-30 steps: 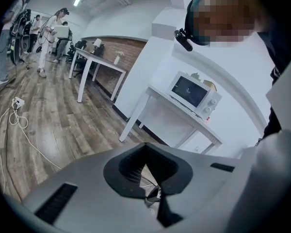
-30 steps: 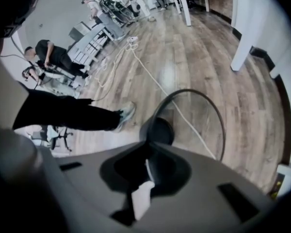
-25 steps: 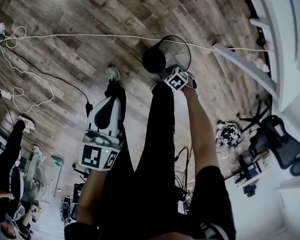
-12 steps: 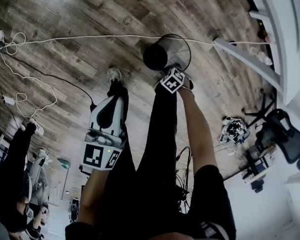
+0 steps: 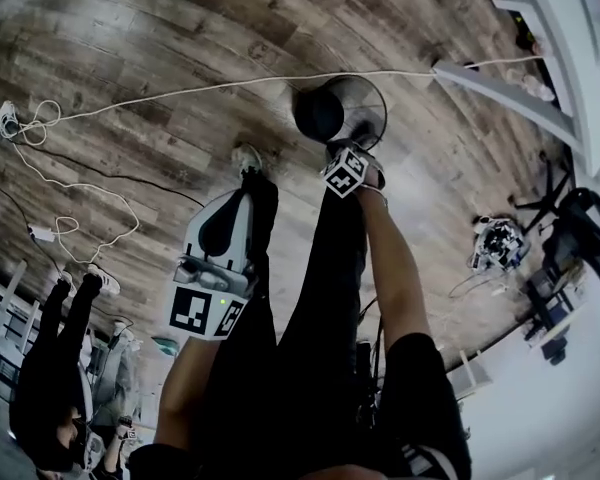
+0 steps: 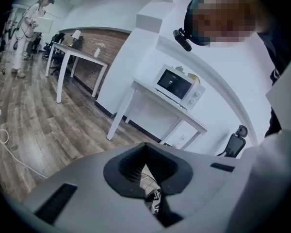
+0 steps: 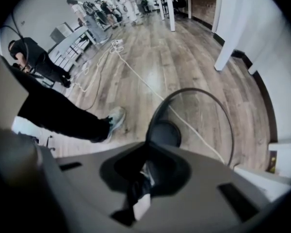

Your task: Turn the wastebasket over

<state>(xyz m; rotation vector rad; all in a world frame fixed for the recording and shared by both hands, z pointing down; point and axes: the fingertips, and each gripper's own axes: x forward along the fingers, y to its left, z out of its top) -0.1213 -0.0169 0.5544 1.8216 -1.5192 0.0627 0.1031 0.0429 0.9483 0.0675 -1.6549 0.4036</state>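
Note:
A black wire-mesh wastebasket stands on the wooden floor in front of the person's feet, with its mouth facing up. In the right gripper view I look into it and see its dark base. My right gripper points steeply down at the near rim. The thin rim runs into its jaws, which are shut on it. My left gripper hangs by the left leg, away from the basket, shut with nothing in it.
A white cable runs across the floor just behind the basket, to a power strip at the left. White table legs stand at the right, with an office chair beyond. Other people stand at the lower left.
The right gripper has shifted a little to the right along with the basket rim. The head view has swung, so the floor and cable sit lower. The left gripper has barely moved.

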